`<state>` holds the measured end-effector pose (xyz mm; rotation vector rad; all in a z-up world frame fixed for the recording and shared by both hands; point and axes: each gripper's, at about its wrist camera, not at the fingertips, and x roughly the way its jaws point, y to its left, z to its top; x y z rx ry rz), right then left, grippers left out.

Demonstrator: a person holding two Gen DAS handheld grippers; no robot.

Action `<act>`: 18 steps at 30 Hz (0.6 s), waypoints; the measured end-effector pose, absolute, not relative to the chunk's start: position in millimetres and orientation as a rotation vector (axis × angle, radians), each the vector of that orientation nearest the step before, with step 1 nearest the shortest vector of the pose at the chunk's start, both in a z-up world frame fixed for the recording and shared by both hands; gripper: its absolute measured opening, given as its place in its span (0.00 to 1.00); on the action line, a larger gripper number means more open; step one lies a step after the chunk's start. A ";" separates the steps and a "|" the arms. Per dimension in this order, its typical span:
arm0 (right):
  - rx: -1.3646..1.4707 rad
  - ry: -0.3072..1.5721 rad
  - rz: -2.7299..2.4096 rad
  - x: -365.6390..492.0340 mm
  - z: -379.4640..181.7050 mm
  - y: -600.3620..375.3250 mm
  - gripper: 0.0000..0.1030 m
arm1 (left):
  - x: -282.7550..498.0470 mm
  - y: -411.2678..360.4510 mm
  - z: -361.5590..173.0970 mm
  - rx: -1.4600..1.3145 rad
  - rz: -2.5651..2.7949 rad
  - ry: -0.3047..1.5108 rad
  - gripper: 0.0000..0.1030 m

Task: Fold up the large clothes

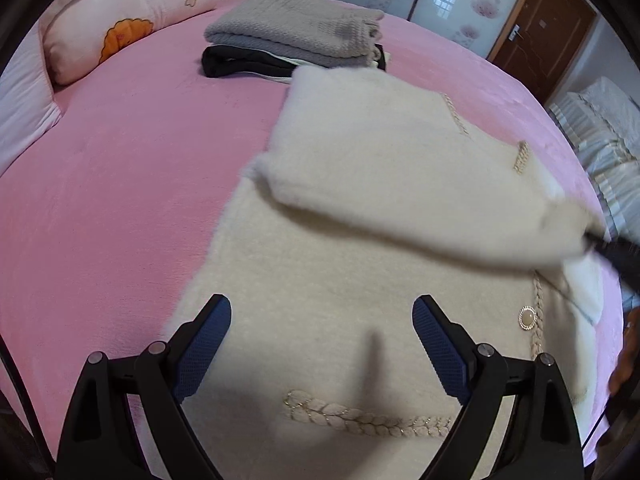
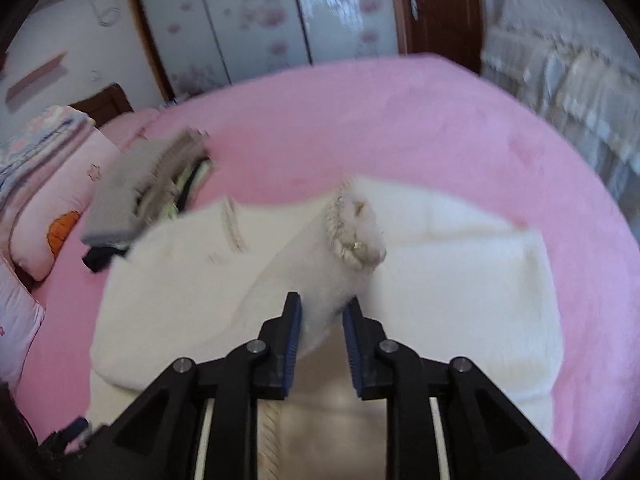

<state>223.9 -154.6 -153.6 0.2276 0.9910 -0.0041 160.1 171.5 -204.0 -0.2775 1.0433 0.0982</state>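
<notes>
- On the pink plush bedspread lies the fluffy cream-white coat with braided gold trim, one flap raised.
- The right gripper pinches that raised flap between nearly closed fingers.
- The left gripper hovers wide open above the coat, holding nothing.
- Folded grey knit blanket sits beyond.

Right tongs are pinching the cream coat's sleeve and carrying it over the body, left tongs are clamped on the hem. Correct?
Not quite. The left tongs are open and hold nothing, hovering over the cream coat, as the left wrist view shows. The right tongs do pinch the sleeve.
</notes>
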 end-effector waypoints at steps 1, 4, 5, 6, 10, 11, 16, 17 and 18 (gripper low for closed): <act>0.269 1.050 -0.005 216.7 -169.7 -167.6 0.23 | 160.0 168.8 -202.9 -0.266 0.091 1.044 0.89; 0.323 1.086 -0.010 204.3 -182.4 -187.3 0.24 | 164.3 164.3 -196.8 -0.231 0.062 1.041 0.89; 0.332 1.079 -0.004 205.0 -179.5 -190.7 0.25 | 168.2 164.4 -193.8 -0.218 0.058 1.038 0.89; 0.342 1.068 0.009 208.6 -175.3 -193.7 0.28 | 171.8 165.2 -189.5 -0.203 0.058 1.028 0.89; 0.334 1.043 0.039 238.1 -164.2 -193.9 0.43 | 207.0 177.1 -171.2 -0.152 0.050 0.984 0.89; 0.333 1.039 0.042 246.6 -164.8 -193.5 0.44 | 220.4 180.9 -168.7 -0.135 0.054 0.975 0.89; 0.397 1.086 0.069 300.5 -181.8 -196.0 0.44 | 294.2 201.1 -173.5 -0.056 0.101 0.992 0.89; 0.401 1.090 0.073 308.4 -184.9 -195.2 0.44 | 307.3 205.4 -176.4 -0.057 0.095 1.002 0.89; 0.403 1.100 0.084 314.8 -188.7 -195.6 0.44 | 322.4 209.5 -180.1 -0.054 0.102 1.019 0.89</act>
